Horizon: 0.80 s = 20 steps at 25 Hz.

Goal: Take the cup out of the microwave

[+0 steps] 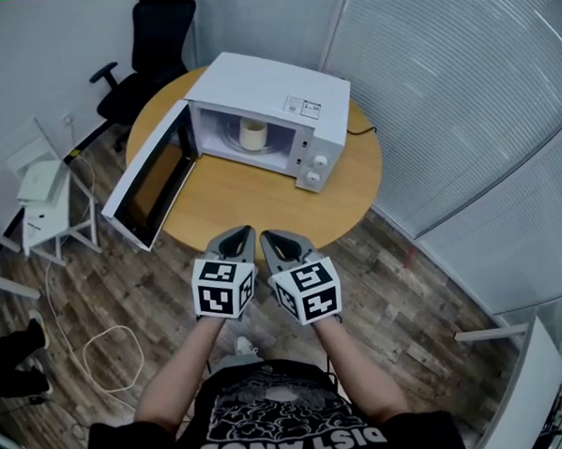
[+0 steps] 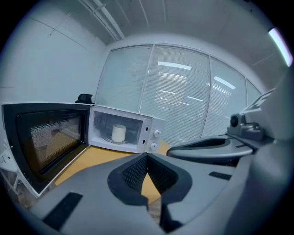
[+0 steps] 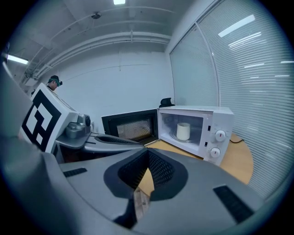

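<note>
**Task status.** The microwave (image 1: 274, 97) stands on the round wooden table (image 1: 251, 197) with its door (image 1: 152, 179) swung fully open to the left. The door-opening step is therefore judged complete. The cup (image 1: 253, 133), a plain cream cylinder, stands upright on the turntable in the middle of the cavity and has not been taken out. Remaining steps: reach into the cavity, close on the cup, and withdraw it.

**Grippers.** The left gripper (image 1: 239, 232) and the right gripper (image 1: 270, 236) are side by side at the near edge of the table, well apart from the microwave and pointing toward it. In the left gripper view the jaws meet at their tips with nothing between them. The right gripper view shows the same: tips together, no load. At least one gripper must spread its jaws before it can take the cup.

**Markings.**
- The person's black shirt (image 1: 282, 425) reads "DISTANCE", seen upside down in the head view.
- A label (image 1: 303, 106) on top of the microwave is too small to read.
- Each gripper's cube carries black-and-white square markers.
- Two round knobs (image 1: 316, 170) sit on the right-hand control panel; no legend is legible.
</note>
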Available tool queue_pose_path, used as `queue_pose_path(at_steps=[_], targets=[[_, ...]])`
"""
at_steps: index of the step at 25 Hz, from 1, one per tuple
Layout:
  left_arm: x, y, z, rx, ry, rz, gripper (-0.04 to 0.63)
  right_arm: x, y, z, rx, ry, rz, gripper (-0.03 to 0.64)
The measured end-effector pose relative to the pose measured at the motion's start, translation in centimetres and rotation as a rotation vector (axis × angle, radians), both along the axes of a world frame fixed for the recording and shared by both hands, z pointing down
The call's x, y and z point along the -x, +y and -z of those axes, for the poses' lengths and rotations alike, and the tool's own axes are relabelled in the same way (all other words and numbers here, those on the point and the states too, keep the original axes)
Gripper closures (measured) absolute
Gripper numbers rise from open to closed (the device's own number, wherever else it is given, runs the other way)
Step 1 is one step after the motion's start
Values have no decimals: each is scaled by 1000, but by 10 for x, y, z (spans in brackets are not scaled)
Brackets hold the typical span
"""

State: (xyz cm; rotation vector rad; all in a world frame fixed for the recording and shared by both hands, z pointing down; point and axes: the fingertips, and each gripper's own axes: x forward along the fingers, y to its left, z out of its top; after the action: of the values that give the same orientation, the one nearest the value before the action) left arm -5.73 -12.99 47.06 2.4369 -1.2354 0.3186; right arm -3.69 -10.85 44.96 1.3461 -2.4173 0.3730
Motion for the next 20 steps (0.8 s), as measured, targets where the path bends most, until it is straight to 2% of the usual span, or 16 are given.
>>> queue_pose_path(at_steps=[9,20], targets=[[-1,-22,-5,4,16,-27,586,-1,-25,-1,-8,8,-32,601],[-36,-66,-10,-14,-39,-15,586,-35,-75,-8,-20,-45,-14,601]])
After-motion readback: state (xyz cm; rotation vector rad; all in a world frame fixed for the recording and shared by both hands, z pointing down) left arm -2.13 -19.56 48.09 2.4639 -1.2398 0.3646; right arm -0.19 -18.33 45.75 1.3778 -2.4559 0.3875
